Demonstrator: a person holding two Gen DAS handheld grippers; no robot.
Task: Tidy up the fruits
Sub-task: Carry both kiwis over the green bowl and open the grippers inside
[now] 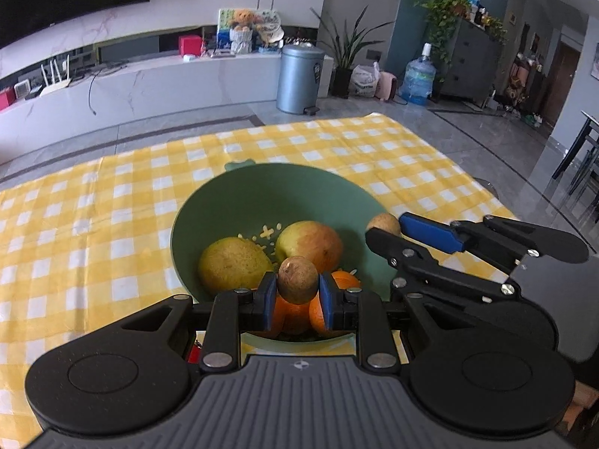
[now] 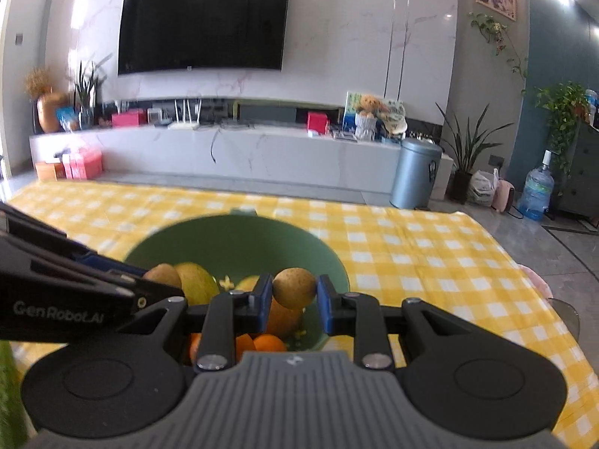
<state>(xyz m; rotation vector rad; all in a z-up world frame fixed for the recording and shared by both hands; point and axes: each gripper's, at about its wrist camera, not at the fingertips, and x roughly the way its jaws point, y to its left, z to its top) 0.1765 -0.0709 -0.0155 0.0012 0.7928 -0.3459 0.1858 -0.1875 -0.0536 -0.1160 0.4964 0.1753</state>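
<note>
Checked cloth is spread over the table, filling the middle band of both views. Green bowl is set on it, centre frame, small tab on the far rim.

In the bowl, left wrist view: yellow-green fruit at lower left, red-yellow fruit just right of it and touching, oranges at the near edge, partly hidden behind the fingers. White bits are scattered on the bowl floor between them.

Left gripper is clenched on a small brown round fruit, held between the blue pads above the oranges, lower centre of its view.

Right gripper is likewise clamped on a second brown fruit, held over the near right part of the bowl, centre of its view. In the left wrist view the same gripper is seen at right centre, its fruit at the bowl's right rim.

Background: TV on the marble wall, grey bin on the floor beyond the table.
</note>
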